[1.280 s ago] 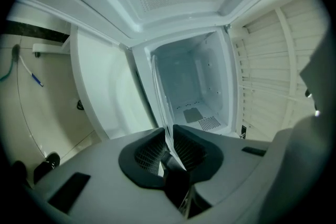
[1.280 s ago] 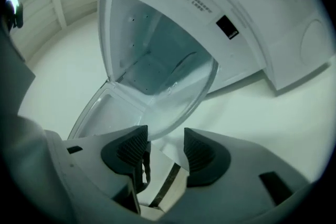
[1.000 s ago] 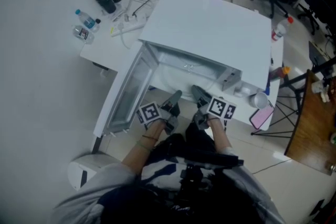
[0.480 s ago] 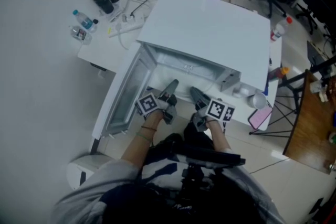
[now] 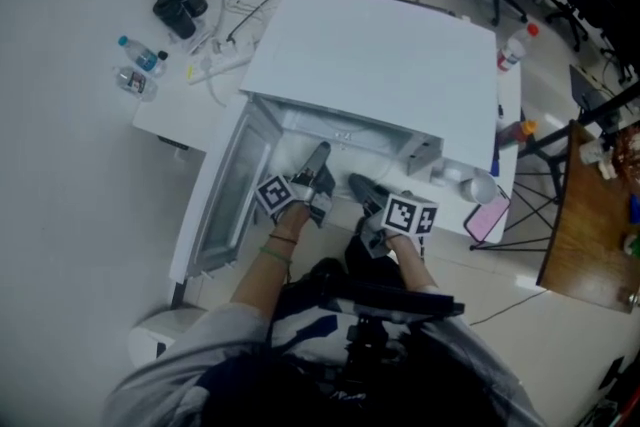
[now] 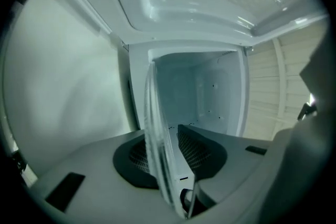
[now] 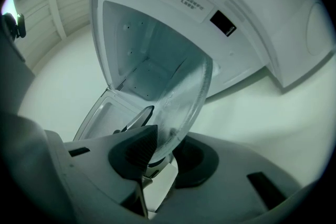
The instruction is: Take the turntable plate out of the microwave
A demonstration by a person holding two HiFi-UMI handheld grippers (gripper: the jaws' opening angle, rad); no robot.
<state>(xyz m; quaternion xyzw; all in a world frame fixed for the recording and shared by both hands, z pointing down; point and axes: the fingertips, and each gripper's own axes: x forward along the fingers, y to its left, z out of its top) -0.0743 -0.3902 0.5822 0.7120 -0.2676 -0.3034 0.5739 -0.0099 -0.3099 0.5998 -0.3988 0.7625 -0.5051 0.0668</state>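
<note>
Both hands reach forward to the mouth of the white microwave (image 5: 372, 55), whose door (image 5: 214, 207) hangs open at the left. The left gripper (image 5: 320, 156) is closing its jaws around the glass turntable plate (image 7: 181, 96) without pressing it. The right gripper (image 5: 356, 183), its jaws easing apart, pinches the rim and holds the plate tilted before the cavity.

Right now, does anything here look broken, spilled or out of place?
Nothing looks spilled or broken. Only the glass turntable plate is off its usual spot: it is out in front of the open microwave, not lying on the cavity floor.
</note>
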